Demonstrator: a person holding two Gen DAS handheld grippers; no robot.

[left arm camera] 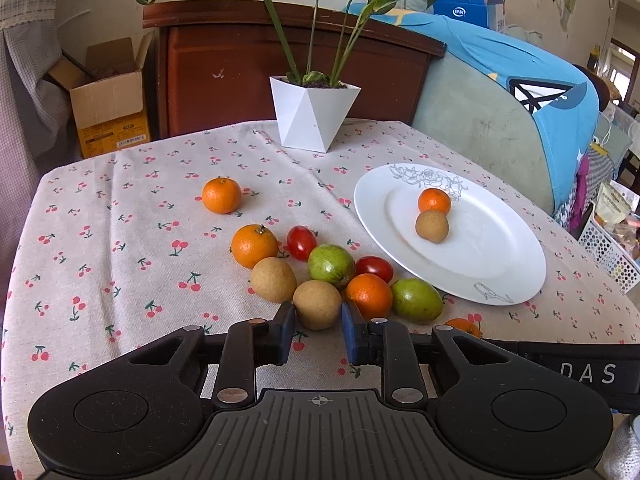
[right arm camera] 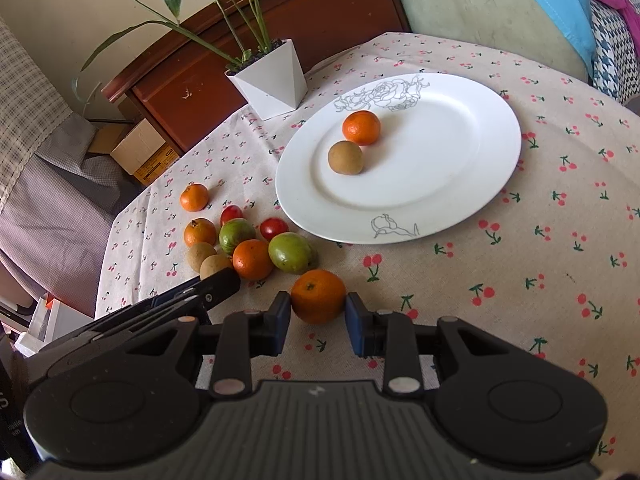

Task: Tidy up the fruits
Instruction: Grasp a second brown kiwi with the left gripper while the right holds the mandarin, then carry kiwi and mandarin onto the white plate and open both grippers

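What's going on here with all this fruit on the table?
A person is moving fruit onto the white plate, which already holds a tangerine and a brown fruit. The left hand-held gripper brackets another brown fruit; the right hand-held gripper brackets a loose tangerine. Both look open.

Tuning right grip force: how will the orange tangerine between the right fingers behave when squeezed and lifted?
The round orange tangerine looks near-spherical, so it will probably roll if nudged off-centre. Its skin looks smooth and slightly glossy, so it may slip between the flat blue fingers unless gripped across its widest part. It is probably light but soft; a hard squeeze could bruise it.
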